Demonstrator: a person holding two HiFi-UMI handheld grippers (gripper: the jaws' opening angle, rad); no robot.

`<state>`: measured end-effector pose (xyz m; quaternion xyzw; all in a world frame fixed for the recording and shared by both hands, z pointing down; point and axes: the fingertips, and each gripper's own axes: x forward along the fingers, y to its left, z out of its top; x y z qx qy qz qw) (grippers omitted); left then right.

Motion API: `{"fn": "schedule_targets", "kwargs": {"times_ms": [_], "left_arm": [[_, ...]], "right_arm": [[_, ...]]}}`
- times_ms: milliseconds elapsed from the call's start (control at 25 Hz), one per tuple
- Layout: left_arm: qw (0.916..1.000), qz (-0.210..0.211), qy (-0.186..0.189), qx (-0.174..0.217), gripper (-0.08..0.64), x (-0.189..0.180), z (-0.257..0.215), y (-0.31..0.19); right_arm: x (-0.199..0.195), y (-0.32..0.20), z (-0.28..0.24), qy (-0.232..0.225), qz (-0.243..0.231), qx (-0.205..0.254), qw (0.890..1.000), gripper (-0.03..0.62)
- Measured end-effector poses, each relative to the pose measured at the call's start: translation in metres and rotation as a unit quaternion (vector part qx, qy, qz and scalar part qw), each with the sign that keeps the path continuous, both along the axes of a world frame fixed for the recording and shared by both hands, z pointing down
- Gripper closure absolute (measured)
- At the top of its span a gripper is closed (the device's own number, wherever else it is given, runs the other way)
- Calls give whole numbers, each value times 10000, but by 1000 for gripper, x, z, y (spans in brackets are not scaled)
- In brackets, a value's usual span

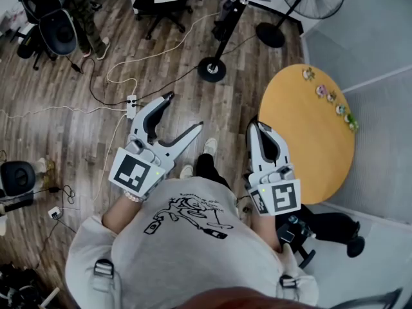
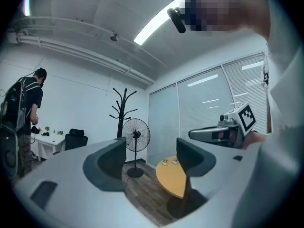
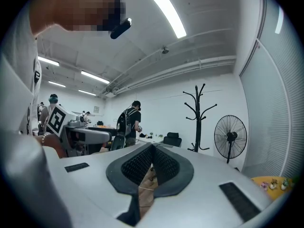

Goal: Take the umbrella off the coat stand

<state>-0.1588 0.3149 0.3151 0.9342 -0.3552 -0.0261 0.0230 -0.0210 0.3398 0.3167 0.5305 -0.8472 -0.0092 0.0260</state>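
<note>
The coat stand (image 3: 198,120) is a black pole with upturned branches, beside a fan (image 3: 231,137) at the far wall. In the head view a grey shape (image 1: 226,8) hangs against the pole; I cannot tell if it is the umbrella. Both grippers are well apart from the stand. The left gripper (image 2: 152,158) gapes wide, empty. The right gripper (image 3: 152,148) is closed on nothing. A left jaw hides the stand's foot.
</note>
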Motion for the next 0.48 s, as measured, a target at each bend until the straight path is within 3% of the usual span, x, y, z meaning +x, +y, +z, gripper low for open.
{"fn": "schedule_targets", "kwargs": {"times_ms": [480], "left_arm": [[9999,74,-71,60,230,42,-9,-53]], "right_arm": [[41,-52,-11,-44,55,104,9999,577]]}}
